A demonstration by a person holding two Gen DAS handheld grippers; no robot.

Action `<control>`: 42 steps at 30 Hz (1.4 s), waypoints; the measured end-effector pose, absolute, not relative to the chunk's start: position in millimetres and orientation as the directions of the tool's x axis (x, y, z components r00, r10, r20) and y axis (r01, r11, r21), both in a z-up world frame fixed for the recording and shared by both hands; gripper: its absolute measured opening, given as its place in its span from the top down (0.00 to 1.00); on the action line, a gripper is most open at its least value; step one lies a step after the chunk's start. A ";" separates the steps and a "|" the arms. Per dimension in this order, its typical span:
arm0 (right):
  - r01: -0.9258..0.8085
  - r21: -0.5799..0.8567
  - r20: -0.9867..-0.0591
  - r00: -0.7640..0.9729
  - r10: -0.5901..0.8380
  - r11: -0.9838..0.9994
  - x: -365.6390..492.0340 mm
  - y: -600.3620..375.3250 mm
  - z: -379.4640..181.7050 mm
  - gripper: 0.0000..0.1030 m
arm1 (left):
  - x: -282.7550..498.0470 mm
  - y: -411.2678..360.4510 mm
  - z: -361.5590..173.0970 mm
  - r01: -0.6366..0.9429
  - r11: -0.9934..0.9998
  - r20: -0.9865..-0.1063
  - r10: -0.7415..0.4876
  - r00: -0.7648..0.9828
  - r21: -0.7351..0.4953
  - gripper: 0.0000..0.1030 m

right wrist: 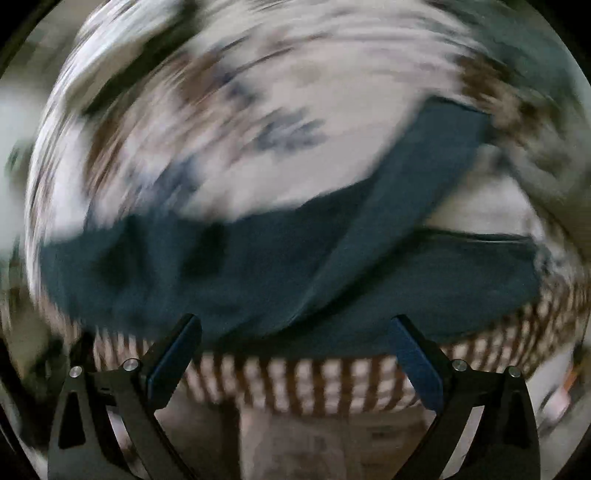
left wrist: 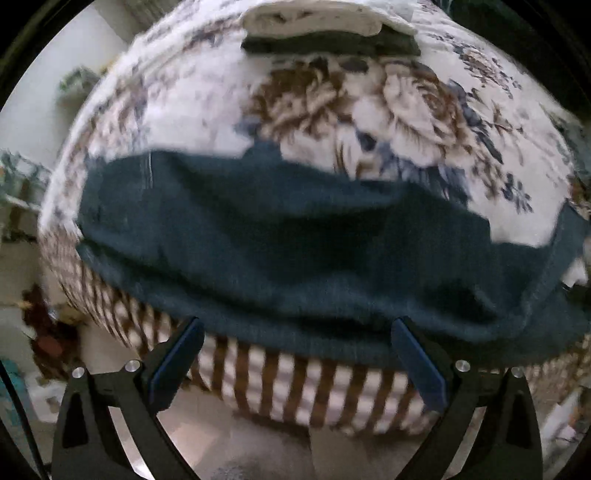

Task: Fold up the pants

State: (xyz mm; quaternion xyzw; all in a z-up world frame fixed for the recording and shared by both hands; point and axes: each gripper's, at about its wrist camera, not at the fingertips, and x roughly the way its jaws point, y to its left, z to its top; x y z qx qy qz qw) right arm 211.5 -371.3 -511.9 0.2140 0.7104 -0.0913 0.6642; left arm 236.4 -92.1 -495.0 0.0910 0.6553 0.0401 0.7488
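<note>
We see the dark teal pants [left wrist: 280,236] spread along the near edge of the bed [left wrist: 207,110], over its floral cover. The left gripper [left wrist: 297,332] hangs just off that edge, jaws wide apart and empty. The right gripper [right wrist: 295,330] likewise gapes, holding nothing; its view is blurred, one pant leg [right wrist: 417,166] angling toward the far right.

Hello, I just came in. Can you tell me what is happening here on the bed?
A person with a claw in each hand is folding dark teal pants that lie along the near edge of a bed with a floral cover. The left claw and right claw are both open and hold nothing. One leg angles up across the cover. Folded clothes sit at the far side. The right view is blurred.
</note>
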 end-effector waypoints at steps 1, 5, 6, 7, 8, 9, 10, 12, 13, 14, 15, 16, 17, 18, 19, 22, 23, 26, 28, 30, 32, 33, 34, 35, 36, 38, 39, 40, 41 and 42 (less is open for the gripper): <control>0.462 0.131 -0.987 -0.023 0.160 0.877 221.4 -386.0 -516.7 0.01 | 244.9 -101.3 -504.4 0.067 0.977 -0.971 0.191 0.146 0.202 0.00; 0.602 0.060 -0.994 -0.034 0.100 0.796 265.6 -447.2 -555.4 0.07 | 265.4 -126.5 -523.5 0.118 0.959 -0.956 0.237 0.174 0.259 0.00; 0.630 0.055 -0.993 -0.043 0.105 0.774 272.4 -456.2 -565.4 0.11 | 271.0 -129.9 -530.2 0.136 0.952 -0.952 0.247 0.179 0.273 0.00; 0.648 0.063 -0.991 -0.048 0.123 0.759 277.3 -463.3 -574.8 0.20 | 275.1 -135.7 -536.2 0.160 0.947 -0.952 0.250 0.179 0.279 0.00; 0.656 0.058 -0.989 -0.063 0.131 0.753 281.3 -467.7 -585.1 0.31 | 278.1 -141.2 -541.6 0.178 0.943 -0.952 0.251 0.173 0.281 0.00; 0.657 0.033 -0.989 -0.087 0.120 0.753 282.1 -471.0 -593.3 0.67 | 280.0 -144.7 -544.1 0.188 0.942 -0.954 0.249 0.169 0.279 0.00; 0.655 0.008 -0.989 -0.105 0.102 0.755 280.0 -473.0 -596.1 0.89 | 281.0 -148.4 -546.7 0.201 0.940 -0.956 0.243 0.166 0.274 0.00; 0.700 0.055 -0.993 -0.039 0.115 0.712 262.4 -483.4 -584.8 0.95 | 279.5 -151.3 -547.3 0.214 0.943 -0.962 0.227 0.153 0.257 0.00; 0.716 0.070 -0.994 -0.009 0.109 0.695 251.3 -487.9 -572.8 0.95 | 276.5 -150.6 -544.5 0.209 0.948 -0.966 0.211 0.150 0.240 0.00; 0.736 0.091 -0.995 0.032 0.099 0.671 234.4 -493.9 -556.1 0.95 | 272.4 -149.9 -541.5 0.204 0.953 -0.969 0.197 0.148 0.225 0.00; 0.756 0.119 -0.993 0.074 0.096 0.644 216.0 -500.6 -540.8 0.95 | 267.9 -149.5 -539.7 0.202 0.955 -0.971 0.190 0.143 0.216 0.00; 0.772 0.142 -0.990 0.107 0.094 0.620 197.1 -506.0 -528.7 0.95 | 262.4 -149.3 -539.0 0.203 0.957 -0.974 0.182 0.135 0.207 0.00; 0.788 0.159 -0.987 0.127 0.096 0.594 176.9 -511.6 -522.4 0.95 | 256.9 -149.6 -539.8 0.204 0.958 -0.976 0.177 0.125 0.200 0.00; 0.805 0.172 -0.985 0.127 0.119 0.567 158.5 -516.1 -525.7 0.95 | 251.5 -150.4 -542.0 0.208 0.959 -0.978 0.173 0.112 0.194 0.00; 0.831 0.196 -0.977 0.119 0.176 0.521 137.9 -522.3 -539.4 0.91 | 247.1 -152.0 -545.8 0.215 0.958 -0.980 0.172 0.094 0.189 0.00; 0.894 0.272 -0.930 0.148 0.338 0.357 88.3 -530.1 -585.2 0.86 | 237.8 -159.1 -556.3 0.237 0.955 -0.984 0.171 0.049 0.178 0.00; 0.913 0.305 -0.907 0.191 0.376 0.273 70.0 -534.0 -592.4 0.84 | 236.2 -162.0 -556.6 0.248 0.953 -0.985 0.167 0.049 0.174 0.00; 0.926 0.338 -0.915 0.282 0.288 0.169 32.9 -547.8 -583.8 0.45 | 232.6 -174.2 -553.2 0.299 0.935 -0.981 0.174 0.087 0.192 0.00; 0.924 0.360 -0.918 0.327 0.223 0.128 22.4 -553.3 -572.7 0.39 | 231.9 -181.5 -553.5 0.322 0.926 -0.980 0.174 0.097 0.197 0.00; 0.918 0.380 -0.913 0.352 0.207 0.114 27.9 -556.6 -567.8 0.39 | 232.4 -187.4 -555.3 0.336 0.921 -0.979 0.176 0.099 0.199 0.00; 0.920 0.369 -0.918 0.339 0.204 0.133 42.7 -557.6 -566.4 0.39 | 233.6 -193.6 -557.4 0.346 0.914 -0.977 0.185 0.108 0.211 0.00; 0.920 0.361 -0.923 0.328 0.200 0.156 56.6 -554.5 -565.8 0.39 | 234.5 -197.2 -558.2 0.351 0.911 -0.976 0.188 0.110 0.216 0.00; 0.922 0.338 -0.932 0.301 0.200 0.189 72.5 -551.5 -565.9 0.39 | 233.9 -200.8 -559.8 0.354 0.908 -0.974 0.194 0.114 0.222 0.00; 0.922 0.326 -0.937 0.285 0.202 0.211 85.1 -548.5 -565.5 0.39 | 234.7 -203.6 -561.5 0.357 0.906 -0.973 0.199 0.116 0.227 0.00; 0.927 0.286 -0.949 0.238 0.208 0.241 94.2 -549.7 -565.2 0.39 | 236.1 -205.5 -564.1 0.361 0.902 -0.972 0.206 0.115 0.235 0.00; 0.936 0.194 -0.967 0.132 0.220 0.293 115.8 -544.0 -571.9 0.39 | 240.5 -209.0 -572.2 0.371 0.895 -0.969 0.228 0.096 0.248 0.00; 0.932 0.177 -0.968 0.108 0.224 0.315 125.3 -538.9 -577.0 0.39 | 242.8 -208.2 -576.1 0.373 0.895 -0.969 0.231 0.086 0.246 0.00; 0.925 0.139 -0.974 0.062 0.220 0.354 134.0 -533.3 -581.6 0.39 | 244.6 -207.7 -580.6 0.373 0.894 -0.969 0.235 0.077 0.246 0.00; 0.911 0.097 -0.978 0.013 0.208 0.400 142.0 -527.3 -587.0 0.39 | 245.1 -207.1 -583.7 0.374 0.895 -0.969 0.237 0.068 0.245 0.00; 0.896 0.062 -0.981 -0.026 0.190 0.440 145.4 -522.3 -590.7 0.41 | 245.1 -206.3 -586.9 0.374 0.895 -0.970 0.238 0.056 0.241 0.00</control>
